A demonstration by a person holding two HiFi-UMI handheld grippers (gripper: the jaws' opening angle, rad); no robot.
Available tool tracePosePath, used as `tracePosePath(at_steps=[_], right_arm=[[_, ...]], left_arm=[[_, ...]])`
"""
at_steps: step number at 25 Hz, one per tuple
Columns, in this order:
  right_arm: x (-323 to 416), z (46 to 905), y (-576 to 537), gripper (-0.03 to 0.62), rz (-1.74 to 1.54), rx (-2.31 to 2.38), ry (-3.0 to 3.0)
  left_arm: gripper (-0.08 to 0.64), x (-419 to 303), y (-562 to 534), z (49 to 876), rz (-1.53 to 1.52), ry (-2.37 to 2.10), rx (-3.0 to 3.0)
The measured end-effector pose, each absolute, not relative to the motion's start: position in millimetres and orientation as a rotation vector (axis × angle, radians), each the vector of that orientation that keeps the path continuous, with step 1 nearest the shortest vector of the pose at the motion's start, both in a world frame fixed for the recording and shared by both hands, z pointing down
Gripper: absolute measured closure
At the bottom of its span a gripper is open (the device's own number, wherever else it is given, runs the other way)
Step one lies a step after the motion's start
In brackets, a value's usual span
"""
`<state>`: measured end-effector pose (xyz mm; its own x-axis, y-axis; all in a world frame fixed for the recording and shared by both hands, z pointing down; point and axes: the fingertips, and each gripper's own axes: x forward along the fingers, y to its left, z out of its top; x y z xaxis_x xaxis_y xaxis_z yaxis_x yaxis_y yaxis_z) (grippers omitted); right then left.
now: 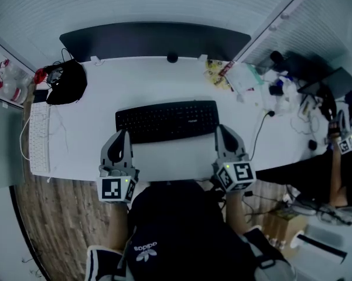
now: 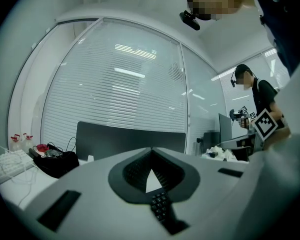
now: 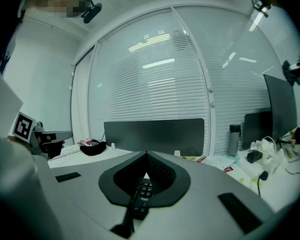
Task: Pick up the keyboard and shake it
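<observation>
A black keyboard [image 1: 167, 120] lies flat on the white desk [image 1: 85, 148], straight ahead of me. My left gripper [image 1: 123, 134] rests at its near left corner and my right gripper [image 1: 222, 131] at its near right corner. Both point at the keyboard's front edge. In the left gripper view the jaws [image 2: 150, 155] meet, and a few keys of the keyboard [image 2: 161, 207] show through the slit under them. The right gripper view shows its jaws [image 3: 146, 159] closed too, with keys of the keyboard [image 3: 141, 194] below. Neither gripper holds anything.
A dark panel [image 1: 155, 40] stands along the desk's far edge. A black bag [image 1: 67, 84] and a white keyboard [image 1: 40, 136] lie at the left. Papers and clutter [image 1: 240, 78] and a cable [image 1: 260, 127] sit at the right. Another person [image 1: 339, 157] works beyond.
</observation>
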<state>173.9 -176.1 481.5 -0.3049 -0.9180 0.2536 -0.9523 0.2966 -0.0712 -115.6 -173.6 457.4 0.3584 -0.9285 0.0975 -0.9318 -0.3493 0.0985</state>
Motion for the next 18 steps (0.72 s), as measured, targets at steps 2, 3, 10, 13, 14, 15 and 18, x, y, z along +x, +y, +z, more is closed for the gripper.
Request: tracePosePath(at_steps=[2, 3, 10, 13, 14, 15, 18], right_arm=[[175, 479, -184, 0.588, 0.304, 1.718, -2.400], [176, 478, -187, 0.589, 0.301, 1.707, -2.405], [178, 475, -207, 0.588, 0.271, 1.638, -2.426], [185, 484, -210, 0.588, 0.288, 1.639, -2.409], [187, 486, -212, 0.588, 0.286, 1.631, -2.406], [187, 487, -215, 0.588, 0.285, 1.623, -2.406], [187, 492, -222, 0.588, 0.301, 1.591, -2.410]], left_arm=[[0.557, -115, -176, 454, 0.024, -1.735, 2.450], [0.557, -115, -177, 453, 0.023, -1.746, 2.440], [0.557, -128, -185, 459, 0.042, -1.820, 2.370], [0.557, -138, -186, 471, 0.090, -1.844, 2.339], [0.557, -140, -186, 474, 0.110, -1.849, 2.327], [0.557, -142, -187, 477, 0.121, -1.855, 2.315], [0.556, -149, -192, 485, 0.108, -1.878, 2.269]])
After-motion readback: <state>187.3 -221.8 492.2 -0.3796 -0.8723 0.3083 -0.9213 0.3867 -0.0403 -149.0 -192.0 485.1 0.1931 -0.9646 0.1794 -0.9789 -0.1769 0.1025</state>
